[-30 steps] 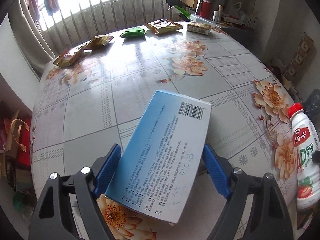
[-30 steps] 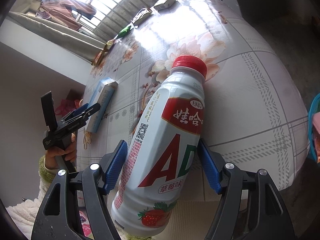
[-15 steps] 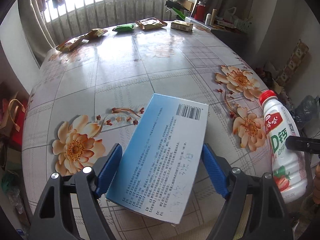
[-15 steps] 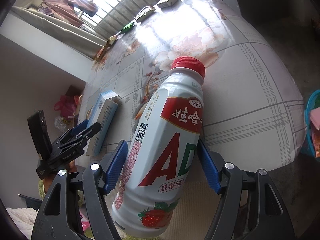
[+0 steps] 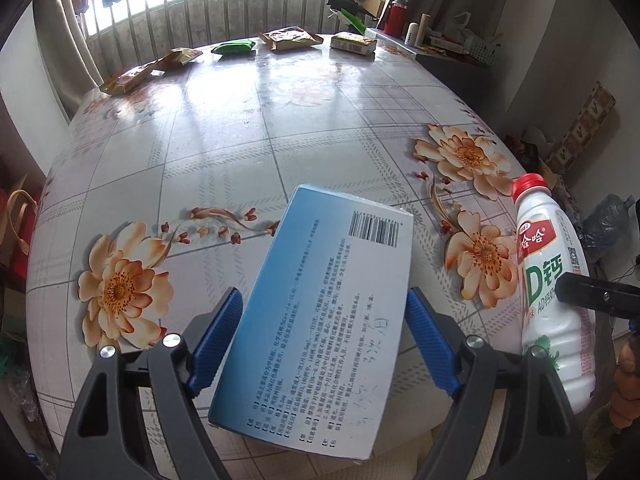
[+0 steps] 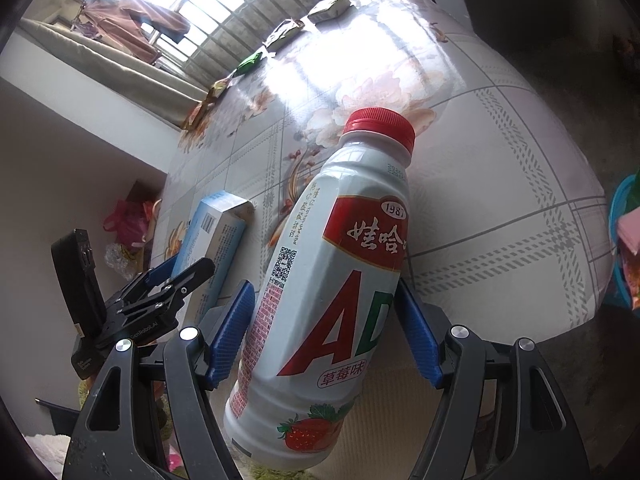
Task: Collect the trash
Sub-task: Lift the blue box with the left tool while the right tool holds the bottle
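Observation:
My left gripper [image 5: 324, 336] is shut on a flat blue box [image 5: 320, 320] with a barcode and holds it above the near edge of the flowered table [image 5: 240, 120]. My right gripper [image 6: 324, 332] is shut on a white milk-drink bottle [image 6: 332, 288] with a red cap and a strawberry label. The bottle [image 5: 548, 280] also shows at the right of the left wrist view. The box [image 6: 212, 240] and the left gripper [image 6: 172, 280] show at the left of the right wrist view.
Several snack packets lie along the table's far edge: yellow ones [image 5: 132, 78], a green one [image 5: 234, 46], an orange one [image 5: 288, 38] and a small box [image 5: 354, 42]. A blue bin rim [image 6: 620, 240] shows beside the table. Bags lie on the floor at left [image 5: 16, 232].
Both grippers have drawn back towards the table's near edge with their loads still held. The far packets look farther away now.

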Demonstrator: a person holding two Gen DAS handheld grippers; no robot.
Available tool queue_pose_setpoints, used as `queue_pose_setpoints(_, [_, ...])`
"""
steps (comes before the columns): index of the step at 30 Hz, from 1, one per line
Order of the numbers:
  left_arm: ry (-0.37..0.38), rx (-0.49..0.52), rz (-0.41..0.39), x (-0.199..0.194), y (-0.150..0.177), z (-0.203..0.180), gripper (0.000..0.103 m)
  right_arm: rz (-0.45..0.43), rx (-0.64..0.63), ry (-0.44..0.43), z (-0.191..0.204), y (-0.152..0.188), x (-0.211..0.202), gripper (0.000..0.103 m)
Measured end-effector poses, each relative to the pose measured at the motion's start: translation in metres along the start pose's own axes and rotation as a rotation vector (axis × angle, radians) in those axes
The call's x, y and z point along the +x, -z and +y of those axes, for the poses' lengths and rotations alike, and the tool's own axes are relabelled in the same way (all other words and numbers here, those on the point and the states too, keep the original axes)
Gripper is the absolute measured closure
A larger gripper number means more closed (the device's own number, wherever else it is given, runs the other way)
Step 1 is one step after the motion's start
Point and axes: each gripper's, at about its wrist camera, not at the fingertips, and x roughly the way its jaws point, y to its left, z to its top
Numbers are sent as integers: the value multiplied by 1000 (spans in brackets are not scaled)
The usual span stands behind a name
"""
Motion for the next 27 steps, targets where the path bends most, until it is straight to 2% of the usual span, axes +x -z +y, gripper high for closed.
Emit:
queue_pose_setpoints(9, [-15, 9, 33, 17, -5, -3, 23, -11, 60, -35, -9, 1, 0, 35])
queue_pose_setpoints(18, [-59, 25, 15, 21, -7, -9, 25, -31, 106, -92, -22, 3, -6, 38])
queue_pose_setpoints(27, [-63, 3, 1, 17, -8, -9, 28, -46, 130, -161, -32, 9, -15, 39])
